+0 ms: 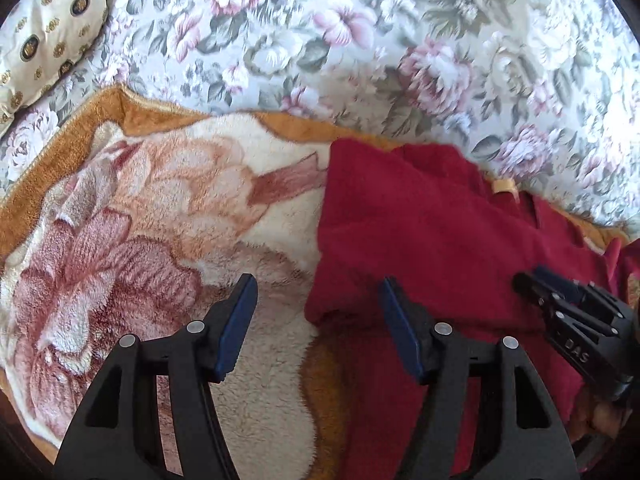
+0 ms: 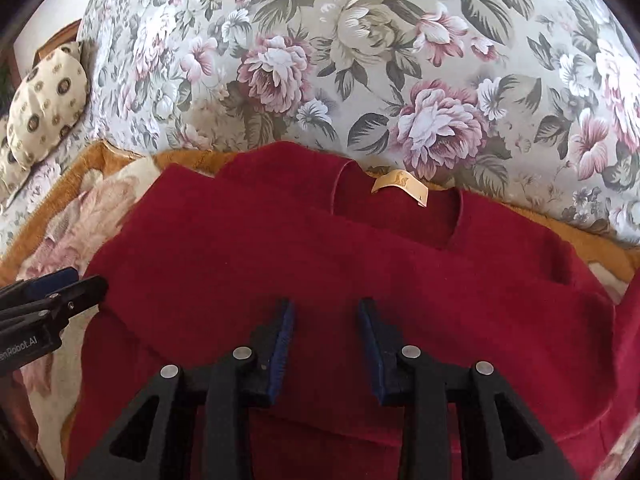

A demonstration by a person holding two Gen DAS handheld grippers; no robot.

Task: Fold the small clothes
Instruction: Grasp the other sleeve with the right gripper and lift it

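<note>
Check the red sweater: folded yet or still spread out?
Partly folded. The red sweater lies flat on the blanket, collar tag showing, with one side flap already turned in across its front. Neither gripper holds it.

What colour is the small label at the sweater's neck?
Pale yellow-beige label, on the dark red sweater; clearest in the right wrist view.
</note>
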